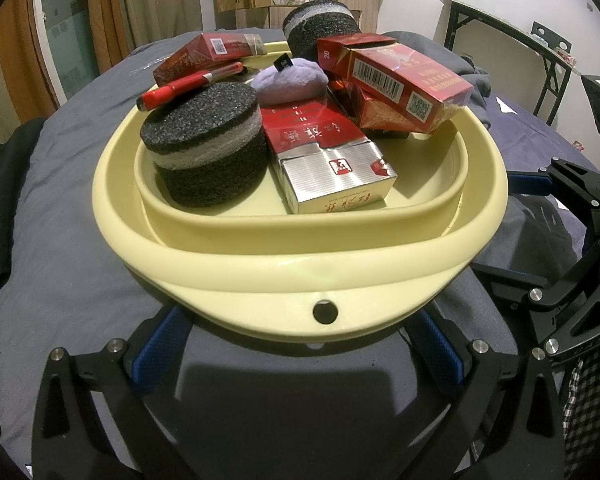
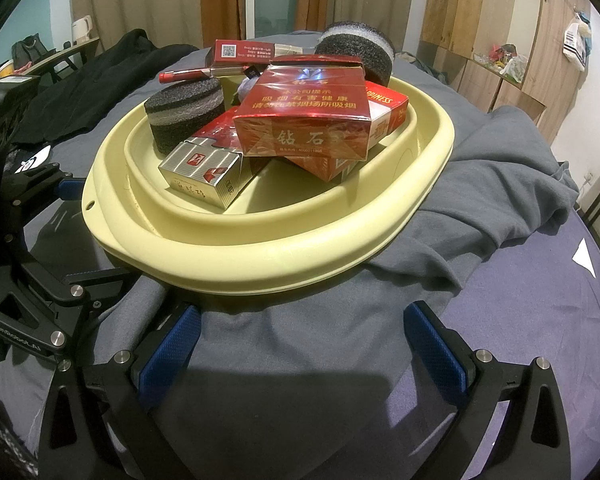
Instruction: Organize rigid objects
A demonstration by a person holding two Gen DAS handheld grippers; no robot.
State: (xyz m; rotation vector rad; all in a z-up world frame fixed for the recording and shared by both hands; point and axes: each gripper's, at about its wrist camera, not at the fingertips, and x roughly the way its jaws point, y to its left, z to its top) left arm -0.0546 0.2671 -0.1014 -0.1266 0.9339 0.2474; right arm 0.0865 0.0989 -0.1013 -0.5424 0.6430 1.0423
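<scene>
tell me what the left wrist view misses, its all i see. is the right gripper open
Observer: Yes, the right gripper is open, with only grey cloth between its fingers.
Operator: is it touching the basin
Observer: No, it sits just short of the yellow basin rim.
Operator: anything printed on that top red box
Observer: Its near face, hidden from you, carries gold characters: red box.

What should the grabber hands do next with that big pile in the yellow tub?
Probably lift the red pen first. It lies loose atop the near foam puck, and both the left gripper and right gripper are open and empty beside the tub.
</scene>
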